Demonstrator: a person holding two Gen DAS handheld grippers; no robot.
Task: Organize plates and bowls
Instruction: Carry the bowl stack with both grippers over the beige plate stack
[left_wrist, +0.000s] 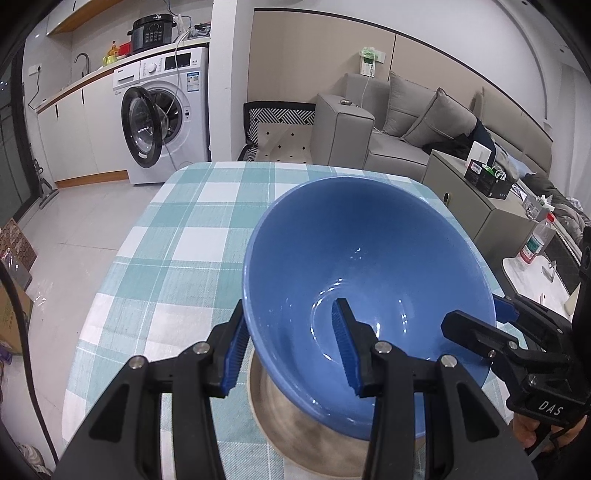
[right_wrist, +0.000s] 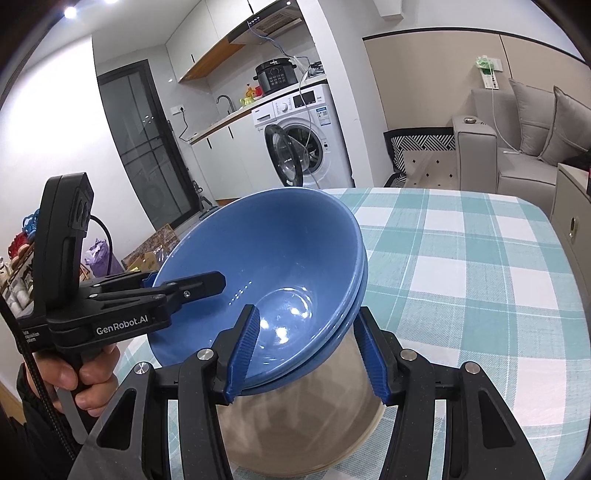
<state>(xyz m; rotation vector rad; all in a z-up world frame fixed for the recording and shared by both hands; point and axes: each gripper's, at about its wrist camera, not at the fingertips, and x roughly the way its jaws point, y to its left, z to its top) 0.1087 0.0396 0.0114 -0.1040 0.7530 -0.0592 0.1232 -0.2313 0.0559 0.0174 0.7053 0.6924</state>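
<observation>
Blue bowl (left_wrist: 369, 258) tilted, held above plate (left_wrist: 295, 424) on checked tablecloth (left_wrist: 184, 240). Second blue bowl (right_wrist: 360, 306) nested under it, rims visible in right wrist view.

Left gripper (left_wrist: 291, 350): fingers part open, straddling near rim, one outside, one inside; contact unclear.

Right gripper (right_wrist: 308, 354): fingers part open, straddling opposite rim likewise; grip cannot be confirmed.

Washing machine (left_wrist: 166, 110) and sofa (left_wrist: 406, 122) behind table.

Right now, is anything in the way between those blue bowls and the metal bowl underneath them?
Nothing visible. The blue bowls, nested and tilted, are gripped at the rim by both grippers: left gripper, right gripper. The metal bowl sits directly beneath on the checked tablecloth.
</observation>
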